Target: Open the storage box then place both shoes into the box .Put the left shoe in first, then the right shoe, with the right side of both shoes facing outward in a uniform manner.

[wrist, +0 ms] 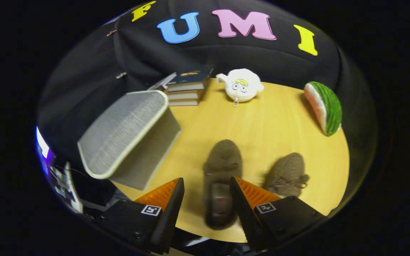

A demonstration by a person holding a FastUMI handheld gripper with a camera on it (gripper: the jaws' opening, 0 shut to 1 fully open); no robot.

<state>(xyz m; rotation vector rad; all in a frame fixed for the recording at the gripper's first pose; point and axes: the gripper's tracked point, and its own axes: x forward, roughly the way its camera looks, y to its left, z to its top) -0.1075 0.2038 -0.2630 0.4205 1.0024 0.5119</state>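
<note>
Fingers (207, 193) spread wide around a blurred brown fuzzy shoe (221, 177), gripping nothing.

Closed grey storage box (128, 137) tilted; two brown shoes (222, 181) (287, 175) lie side by side.

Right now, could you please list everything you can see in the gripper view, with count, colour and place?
table: one, light wood, under everything.
storage box: one, grey with pale trim, lid shut, left of the shoes.
shoes: two, brown; one between the fingers, the other beside it on the right.
books: one stack, dark covers, behind the box.
plush toy: one, white, far side.
watermelon slice toy: one, green and red, far right.
gripper: one, jaws open around the shoe, not pressing it.
</note>
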